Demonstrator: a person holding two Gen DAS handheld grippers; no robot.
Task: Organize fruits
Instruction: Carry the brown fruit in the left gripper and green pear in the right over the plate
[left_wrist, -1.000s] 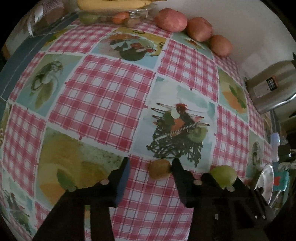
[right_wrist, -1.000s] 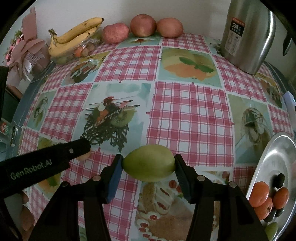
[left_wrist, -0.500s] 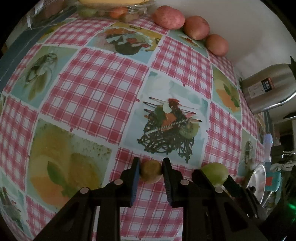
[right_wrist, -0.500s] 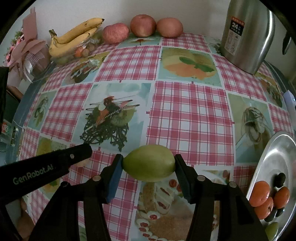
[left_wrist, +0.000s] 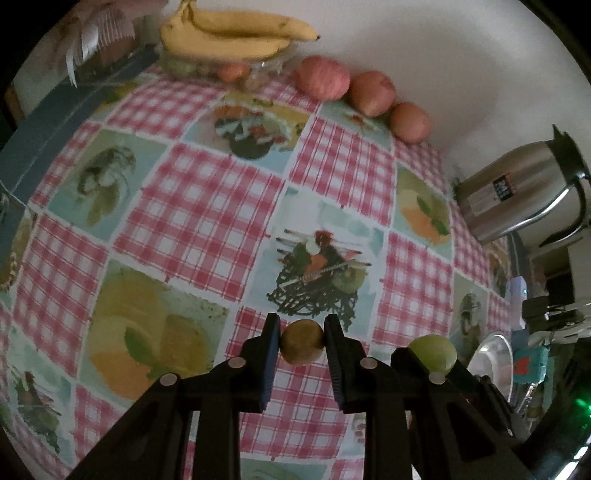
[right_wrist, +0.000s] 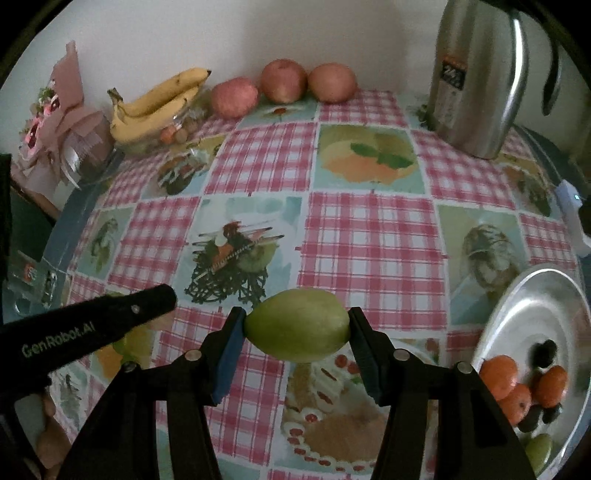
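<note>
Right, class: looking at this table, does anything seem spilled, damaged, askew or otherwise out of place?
Nothing stands out. The bananas rest on a bowl, three apples line the wall, and the kettle stands upright. Small fruits sit on the metal plate. Nothing looks spilled or broken.

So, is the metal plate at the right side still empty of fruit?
No, in the right wrist view the metal plate already holds several tangerines, some dark fruits and a green one.

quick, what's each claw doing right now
left claw: closed on the small brown fruit
right claw: closed on the green fruit
</note>
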